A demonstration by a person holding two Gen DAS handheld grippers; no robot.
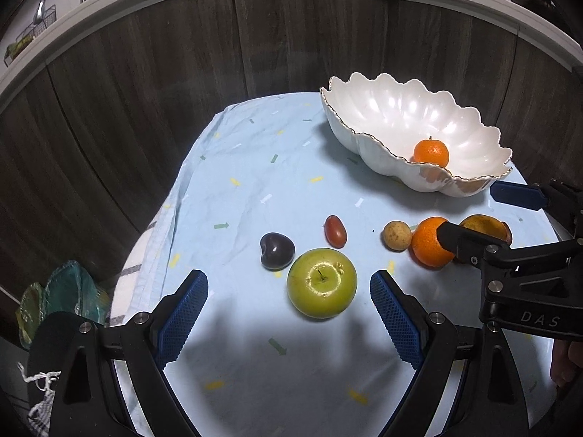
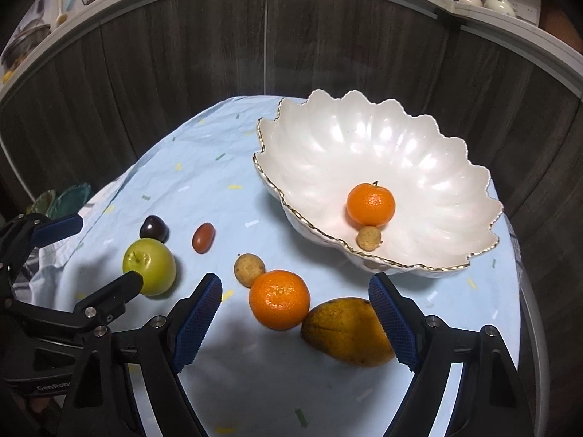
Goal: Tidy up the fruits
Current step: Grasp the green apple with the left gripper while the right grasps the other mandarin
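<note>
Both tongs wide, empty: left tongs (image 1: 288, 313) over green apple (image 1: 321, 283), right tongs (image 2: 295, 318) straddling orange (image 2: 279, 299) and mango (image 2: 348, 331); I risk nudging the mango.

Dim, fisheye-bent edges; overhead glare on the bowl (image 2: 419, 167).

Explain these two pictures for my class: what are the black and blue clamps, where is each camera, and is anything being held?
No robot: a person holds one two-finger tool in each hand, with a camera on each looking along its fingers. The left tool frames a green apple; the right tool frames an orange and a mango. Both are open, holding nothing. On the blue cloth also lie a dark plum, a small red fruit and a small brown fruit. The white bowl holds another orange and another brown fruit.
</note>
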